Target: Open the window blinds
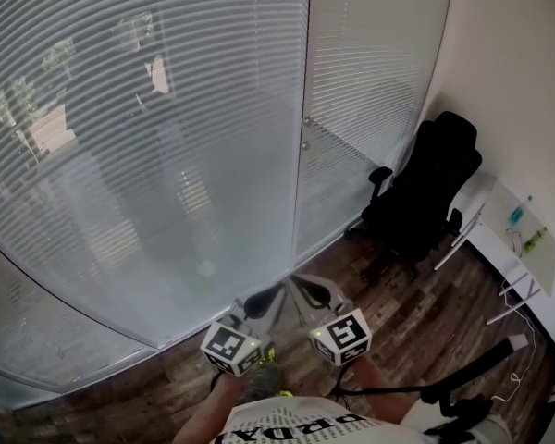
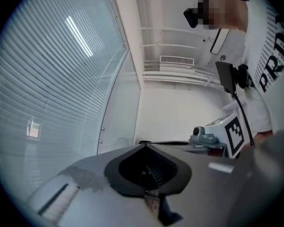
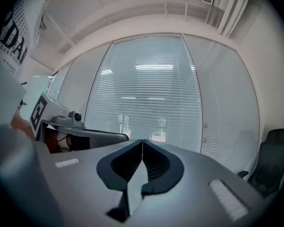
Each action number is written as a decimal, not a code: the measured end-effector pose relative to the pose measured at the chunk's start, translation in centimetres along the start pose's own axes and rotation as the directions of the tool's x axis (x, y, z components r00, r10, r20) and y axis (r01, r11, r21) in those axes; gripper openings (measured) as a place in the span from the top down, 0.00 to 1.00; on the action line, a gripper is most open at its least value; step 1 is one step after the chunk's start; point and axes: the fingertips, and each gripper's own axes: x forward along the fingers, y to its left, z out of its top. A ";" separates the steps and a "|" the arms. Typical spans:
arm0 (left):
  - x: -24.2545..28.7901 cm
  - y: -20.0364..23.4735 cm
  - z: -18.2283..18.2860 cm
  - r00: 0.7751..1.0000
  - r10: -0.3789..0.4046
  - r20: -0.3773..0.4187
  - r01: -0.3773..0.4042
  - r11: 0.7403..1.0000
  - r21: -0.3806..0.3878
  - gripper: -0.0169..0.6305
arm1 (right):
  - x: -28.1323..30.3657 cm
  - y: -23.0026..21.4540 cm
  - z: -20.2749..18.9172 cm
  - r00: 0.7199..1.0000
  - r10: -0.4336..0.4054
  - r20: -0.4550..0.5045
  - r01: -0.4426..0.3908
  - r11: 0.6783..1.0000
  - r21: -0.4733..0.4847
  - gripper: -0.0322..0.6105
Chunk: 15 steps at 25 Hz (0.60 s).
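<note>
Window blinds are fully lowered across the glass wall ahead and take up most of the head view. The slats' long axis runs level, side to side, in stacked rows from floor upward. Black office chair in the right corner, just beside a white desk. Left gripper: jaws together, empty. Right gripper: jaws together, empty. Both point at the blinds, apart from them.

The corner by the white wall is being occupied by a black office chair on the wooden floor.
</note>
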 end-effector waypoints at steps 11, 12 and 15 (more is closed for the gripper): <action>7.4 8.2 1.4 0.998 -0.039 0.050 0.039 0.999 0.011 0.98 | 7.9 -7.6 1.6 0.998 -0.056 0.037 0.058 0.996 -0.063 0.94; 8.5 9.4 1.1 0.998 -0.045 0.052 0.045 0.999 0.009 0.98 | 8.9 -8.9 1.3 0.997 -0.063 0.037 0.066 0.996 -0.065 0.94; 10.8 11.8 1.1 0.997 -0.055 0.052 0.055 0.998 0.003 0.98 | 10.9 -11.3 1.0 0.996 -0.082 0.029 0.084 0.994 -0.063 0.94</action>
